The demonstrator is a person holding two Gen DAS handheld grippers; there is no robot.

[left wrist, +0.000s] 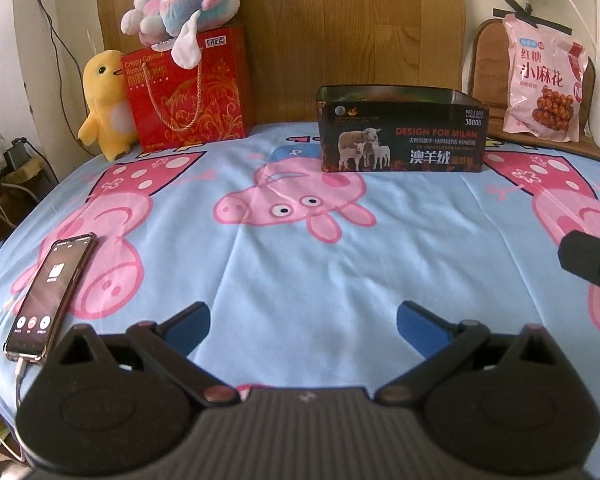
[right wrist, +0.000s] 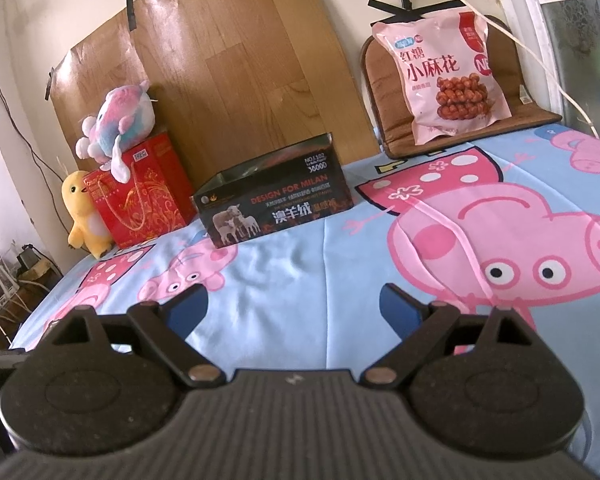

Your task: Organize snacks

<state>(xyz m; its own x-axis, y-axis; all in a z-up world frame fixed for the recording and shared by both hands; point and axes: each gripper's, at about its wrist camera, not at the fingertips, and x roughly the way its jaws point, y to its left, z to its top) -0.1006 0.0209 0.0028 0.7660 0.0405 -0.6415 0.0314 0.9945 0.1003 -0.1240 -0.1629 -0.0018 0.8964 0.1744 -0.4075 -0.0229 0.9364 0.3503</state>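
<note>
A pink snack bag (left wrist: 542, 80) leans upright on a brown cushion at the back right; it also shows in the right wrist view (right wrist: 446, 76). A dark open-topped box (left wrist: 400, 130) with sheep pictures stands at the back middle of the bed, also in the right wrist view (right wrist: 276, 200). My left gripper (left wrist: 302, 320) is open and empty, low over the sheet, well short of the box. My right gripper (right wrist: 294, 304) is open and empty, also well short of the box and bag. A black part of the right gripper (left wrist: 592, 260) shows at the left view's right edge.
A red gift bag (left wrist: 188, 88) with a pastel plush (left wrist: 180, 4) on top stands at the back left, a yellow chick plush (left wrist: 106, 104) beside it. A phone (left wrist: 50, 292) on a cable lies at the left bed edge. Brown cushion (right wrist: 380, 80) leans on the wall.
</note>
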